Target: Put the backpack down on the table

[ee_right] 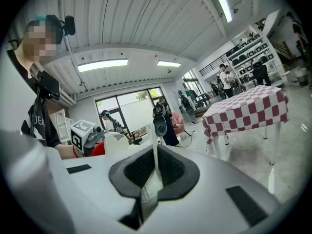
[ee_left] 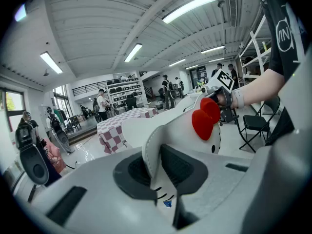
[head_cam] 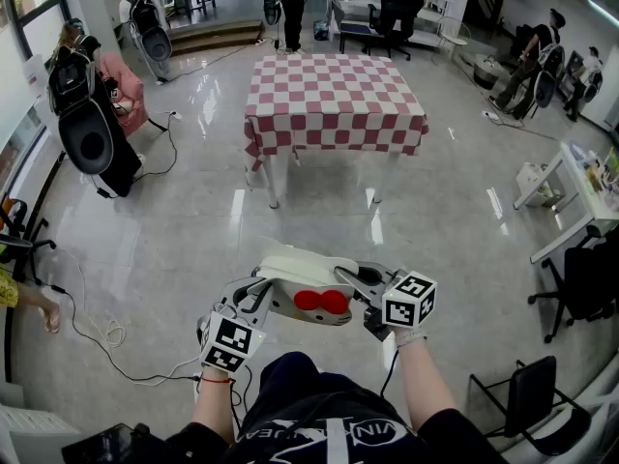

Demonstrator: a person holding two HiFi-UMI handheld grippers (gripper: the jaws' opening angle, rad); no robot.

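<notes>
The white backpack (head_cam: 308,288), with a red bow (head_cam: 321,302) on its face, hung low in the centre of the head view. It was held in the air over the shiny floor (head_cam: 193,230) and was not on the table (head_cam: 334,100). The left gripper (head_cam: 253,300) held it at its left edge. In the left gripper view, the dark pads were pressed on a stitched white flap of the backpack (ee_left: 161,140), with the bow (ee_left: 205,118) just beyond. The right gripper (head_cam: 372,305) held the opposite side. In the right gripper view, its jaws were clamped on a thin white strip of the backpack (ee_right: 155,165) that stood upright between the pads.

The table, draped in a red-and-white checked cloth, stood well apart in the upper centre of the head view, with bare floor between it and the backpack. A cable (head_cam: 106,336) trailed across the floor at lower left. A black chair (head_cam: 532,394) stood at lower right.
</notes>
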